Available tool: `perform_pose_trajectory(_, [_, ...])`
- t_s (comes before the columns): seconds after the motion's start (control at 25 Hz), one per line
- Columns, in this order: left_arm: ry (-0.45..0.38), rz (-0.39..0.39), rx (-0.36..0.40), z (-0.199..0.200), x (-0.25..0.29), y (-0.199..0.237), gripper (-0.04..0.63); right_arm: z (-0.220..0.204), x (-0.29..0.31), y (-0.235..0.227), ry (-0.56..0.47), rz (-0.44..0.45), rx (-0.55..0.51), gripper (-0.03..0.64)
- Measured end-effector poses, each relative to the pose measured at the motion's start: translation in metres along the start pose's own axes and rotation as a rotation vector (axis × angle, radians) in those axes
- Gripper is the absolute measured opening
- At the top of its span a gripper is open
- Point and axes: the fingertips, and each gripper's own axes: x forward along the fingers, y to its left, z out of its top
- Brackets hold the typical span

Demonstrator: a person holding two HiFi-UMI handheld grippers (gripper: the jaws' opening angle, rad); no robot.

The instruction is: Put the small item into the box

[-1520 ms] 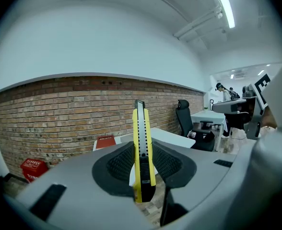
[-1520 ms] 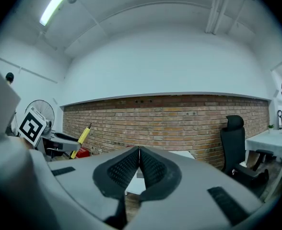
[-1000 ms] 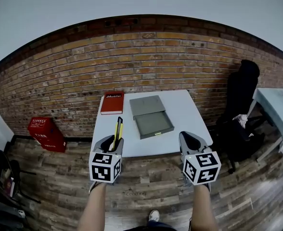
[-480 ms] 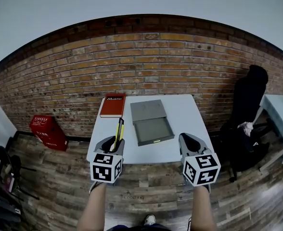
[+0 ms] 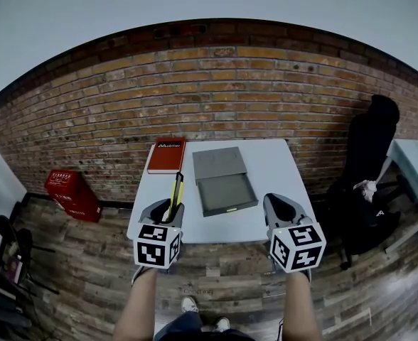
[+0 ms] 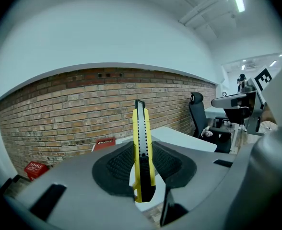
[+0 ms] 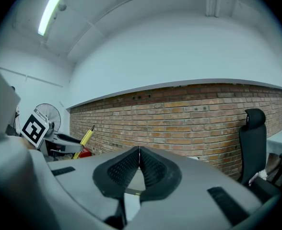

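My left gripper (image 5: 164,212) is shut on a yellow utility knife (image 5: 175,190), which sticks out forward over the near left edge of the white table (image 5: 274,169). In the left gripper view the knife (image 6: 142,147) stands upright, clamped between the black pads (image 6: 116,166). An open grey box (image 5: 227,195) lies mid-table with its lid (image 5: 217,163) just behind it. My right gripper (image 5: 280,206) hovers at the table's near right edge; its jaws (image 7: 139,150) are shut, with nothing between them.
A red book (image 5: 166,155) lies at the table's back left. A red crate (image 5: 68,194) stands on the wooden floor at the left by the brick wall. A black office chair (image 5: 369,162) and a second pale table (image 5: 416,163) are at the right.
Both grippers and the camera have drawn a little closer to the table. The knife stays clamped in the left gripper; the right gripper stays shut.
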Motion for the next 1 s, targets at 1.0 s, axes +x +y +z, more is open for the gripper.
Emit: perform_pose_trajectory(1.0, [-0.023, -0.051, -0.009, 0.036, 0.133, 0.088, 0.129, 0.029, 0.146, -0.027, 0.018, -0.06, -0.035, 0.021])
